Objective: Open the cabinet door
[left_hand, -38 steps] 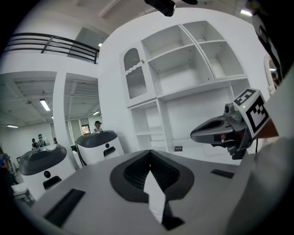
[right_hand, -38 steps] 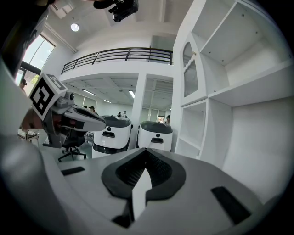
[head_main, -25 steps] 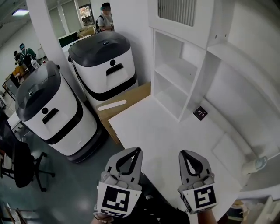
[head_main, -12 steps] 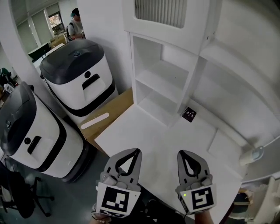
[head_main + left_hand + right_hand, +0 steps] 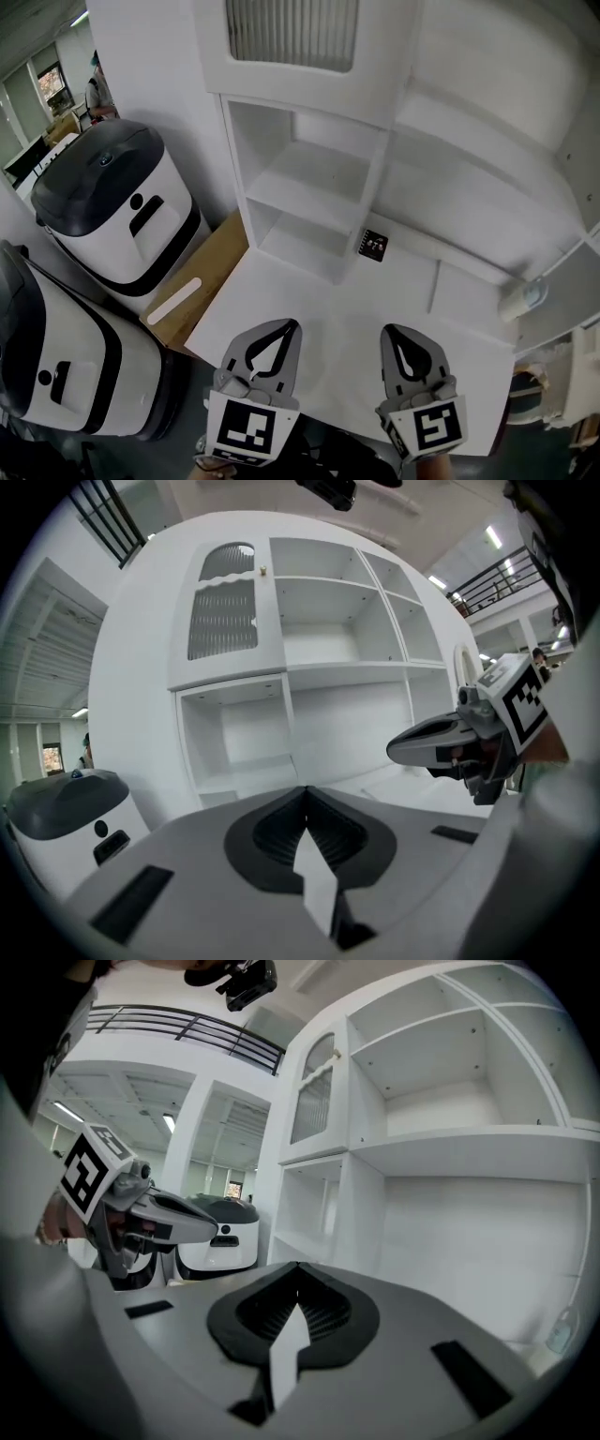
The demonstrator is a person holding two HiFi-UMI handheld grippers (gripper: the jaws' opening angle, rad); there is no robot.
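I have both tools low over the near edge of the white surface (image 5: 319,298). The left tool (image 5: 292,324) sits by the near-left corner. The right tool (image 5: 390,330) is just beside it, toward the middle of that edge, and the two do not touch. In each tool's own view the jaws are pressed tip to tip with nothing between them, so both tools are closed and empty.

The cabinet door (image 5: 292,34) is white with a ribbed panel. It is at the upper left of the shelf unit (image 5: 309,178) that stands along the far edge of the surface, above the open compartments at the far-left corner. It lies flush in its frame, with a small knob (image 5: 262,571) at its right side. Both tools are well apart from it.

A small black tag (image 5: 374,245) lies on the surface at the foot of the shelf unit. Off the left edge stand two white machines (image 5: 117,211) with dark lids, and a brown board (image 5: 197,286) lies between them and the surface. A person (image 5: 97,86) stands far back on the left.
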